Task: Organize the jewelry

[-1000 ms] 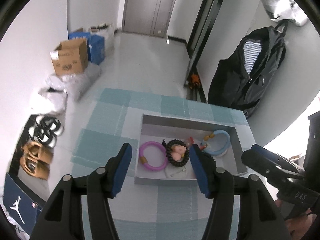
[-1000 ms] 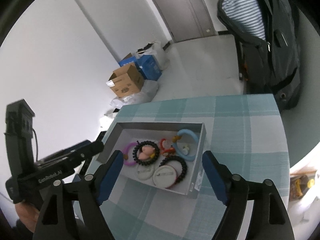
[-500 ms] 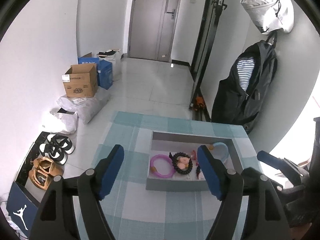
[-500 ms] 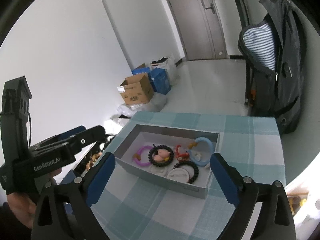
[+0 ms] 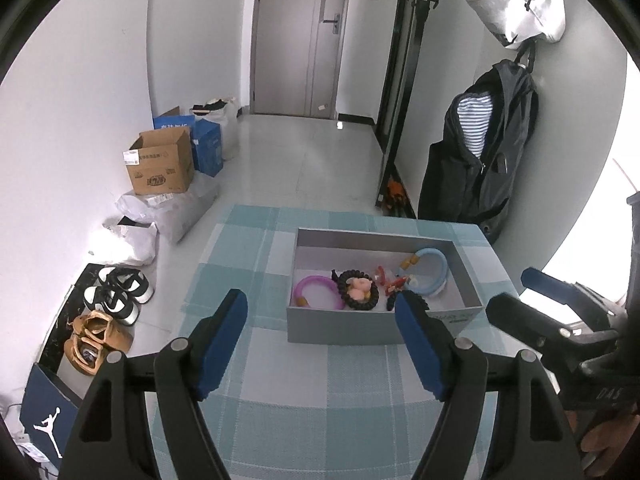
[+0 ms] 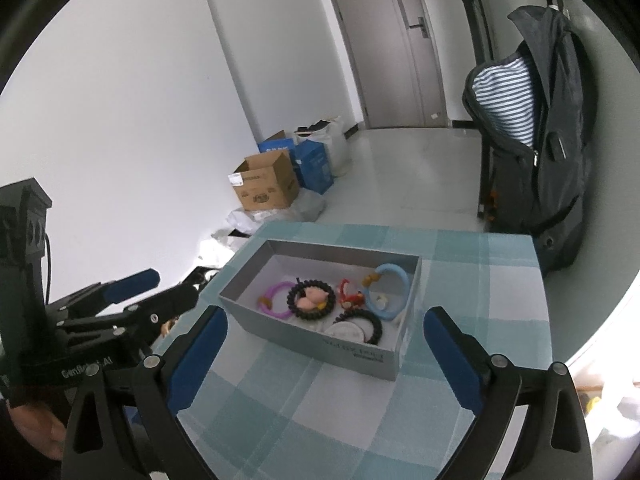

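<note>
A grey open box (image 5: 344,330) (image 6: 352,354) stands on the checked table. In it lie a purple ring (image 5: 316,289) (image 6: 276,299), a black bead bracelet with a pink charm (image 5: 358,290) (image 6: 312,299), a red charm (image 5: 390,282) (image 6: 348,294), a light blue ring (image 5: 430,270) (image 6: 390,286), and a second black bracelet (image 6: 366,322) around white discs. My left gripper (image 5: 322,334) is open and empty, in front of and above the box. My right gripper (image 6: 324,354) is open and empty, also short of the box.
The table wears a teal and white checked cloth (image 5: 320,412) (image 6: 320,420). Off the table, cardboard boxes (image 5: 160,168), bags and shoes (image 5: 120,292) lie on the floor at the left. A dark jacket (image 5: 480,160) hangs at the right wall.
Both grippers have drawn back and up from the box, which now looks smaller and farther. Both stay open and empty. The jewelry has not moved.
</note>
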The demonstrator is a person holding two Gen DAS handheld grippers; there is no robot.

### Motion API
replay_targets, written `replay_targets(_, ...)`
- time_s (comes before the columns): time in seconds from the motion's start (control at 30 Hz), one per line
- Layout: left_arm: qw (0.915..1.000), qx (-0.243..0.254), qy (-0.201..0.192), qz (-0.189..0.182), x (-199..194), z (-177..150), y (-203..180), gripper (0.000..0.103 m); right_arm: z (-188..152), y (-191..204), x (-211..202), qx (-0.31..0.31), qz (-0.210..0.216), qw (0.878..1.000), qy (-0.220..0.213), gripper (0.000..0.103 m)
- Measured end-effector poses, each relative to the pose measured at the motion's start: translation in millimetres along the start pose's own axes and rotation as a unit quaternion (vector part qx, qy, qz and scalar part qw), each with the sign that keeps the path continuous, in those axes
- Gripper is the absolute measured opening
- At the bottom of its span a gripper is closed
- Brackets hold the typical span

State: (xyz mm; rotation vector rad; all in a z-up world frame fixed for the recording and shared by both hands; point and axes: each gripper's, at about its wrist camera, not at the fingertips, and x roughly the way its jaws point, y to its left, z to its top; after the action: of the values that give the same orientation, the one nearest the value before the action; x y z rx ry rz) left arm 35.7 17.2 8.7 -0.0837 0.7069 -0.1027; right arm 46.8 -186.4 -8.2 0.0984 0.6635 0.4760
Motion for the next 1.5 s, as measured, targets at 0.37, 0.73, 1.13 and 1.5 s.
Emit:
replay_targets(0.37,0.9999,-0.004,-0.007,0.009,-1.8,-0.8,0.5,0.073,-0.4,-2.8,-1.1,0.003,-0.005,1.000,0.001,0.100)
replay_targets(0.73,0.9999,0.009,-0.002,0.014,0.4,-0.9,-3.7,0.073,1.2,-2.3,3.3,0.005,-0.001,1.000,0.005,0.100)
replay_targets(1.13,0.9999,-0.004,0.010,-0.002,2.4,0.4,-2.6,0.073,0.7,-4.0,5.0,0.008,-0.001,1.000,0.007,0.100)
replay_targets(1.5,1.0000,-0.003,0.006,0.003,-0.2,0.4,-2.2,0.073,-0.4,-3.8,5.2,0.007,-0.002,1.000,0.008,0.100)
